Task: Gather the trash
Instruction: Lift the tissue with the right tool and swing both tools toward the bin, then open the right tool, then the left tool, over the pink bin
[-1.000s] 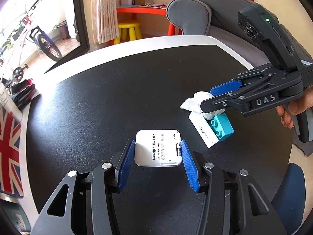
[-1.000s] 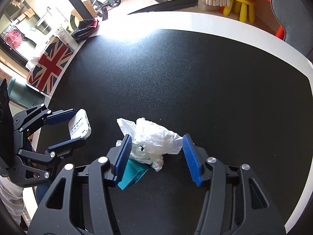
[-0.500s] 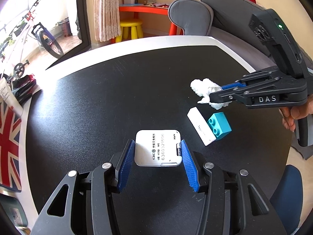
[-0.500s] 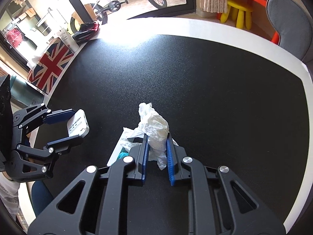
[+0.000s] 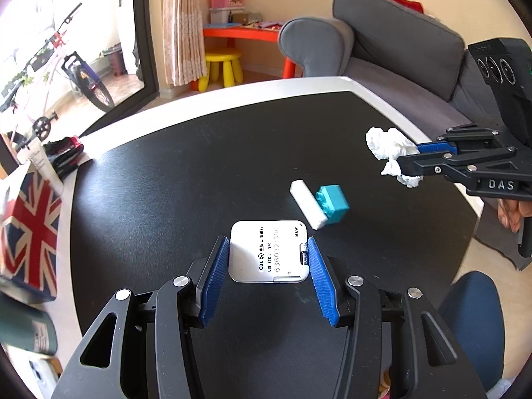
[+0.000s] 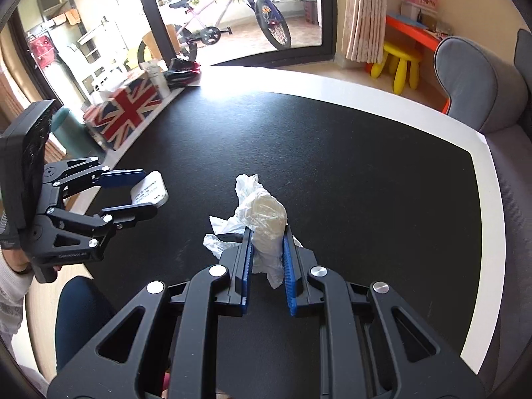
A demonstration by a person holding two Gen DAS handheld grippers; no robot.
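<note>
My right gripper [image 6: 267,232] is shut on a crumpled white tissue wad [image 6: 262,206] and holds it in the air above the black table [image 6: 332,149]. The left wrist view shows that gripper [image 5: 415,159] at the right with the tissue wad [image 5: 389,146] sticking out of its tips. My left gripper [image 5: 267,246] is shut on a white square device [image 5: 269,251] with printed digits, its blue pads against both sides. A teal toy brick [image 5: 332,204] and a white oblong block [image 5: 306,207] lie together on the table [image 5: 199,183], just beyond the device.
A Union Jack box [image 5: 30,226] and a green canister [image 5: 26,329] stand at the table's left edge. A grey sofa [image 5: 399,43] is behind the table and a blue chair [image 5: 472,306] at its near right. A hand [image 5: 513,214] grips the right tool.
The right jaws closed on the tissue wad and lifted it up and right, uncovering the teal brick and white block. The left gripper rose a little with the white device.
</note>
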